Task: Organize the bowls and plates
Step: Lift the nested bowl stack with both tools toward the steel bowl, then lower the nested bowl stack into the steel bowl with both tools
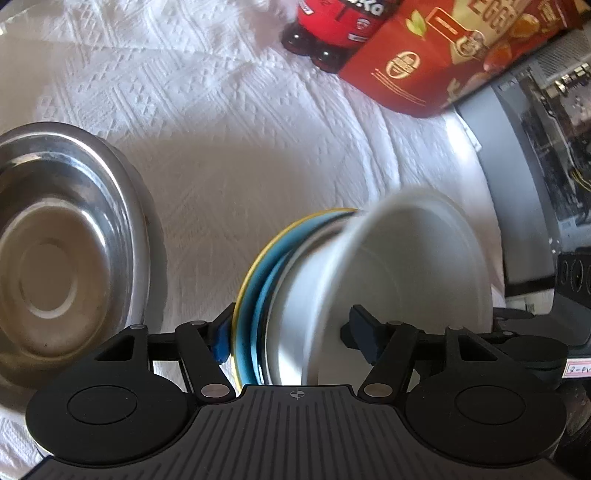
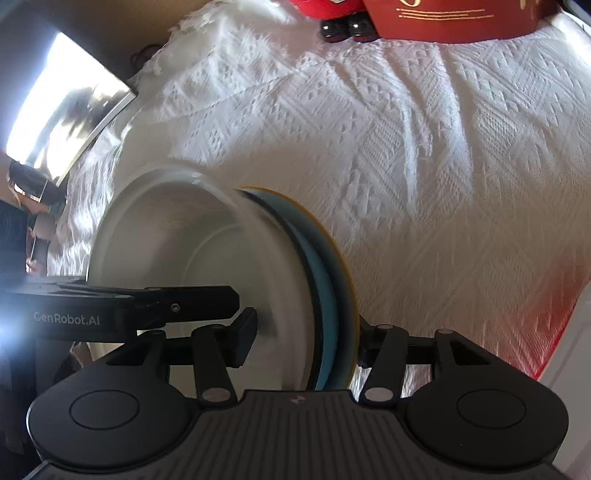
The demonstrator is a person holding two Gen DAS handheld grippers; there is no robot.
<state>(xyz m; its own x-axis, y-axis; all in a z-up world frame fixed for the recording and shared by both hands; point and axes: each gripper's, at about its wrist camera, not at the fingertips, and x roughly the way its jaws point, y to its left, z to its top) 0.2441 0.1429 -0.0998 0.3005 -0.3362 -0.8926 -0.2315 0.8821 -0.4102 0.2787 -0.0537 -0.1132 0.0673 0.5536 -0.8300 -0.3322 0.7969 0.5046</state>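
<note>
Two grippers clamp one stack from opposite sides: the left gripper [image 1: 291, 341] and the right gripper [image 2: 306, 341] are each closed on a white bowl [image 1: 417, 266] nested against a blue plate [image 1: 255, 295] with a yellow rim. The stack is held on edge (blurred in both views) above the white tablecloth [image 1: 229, 155]. A steel bowl [image 1: 62, 240] rests near the cloth's left edge. At the far edge stand a red carton [image 1: 443, 62] and a dark soda bottle [image 1: 332, 26].
</note>
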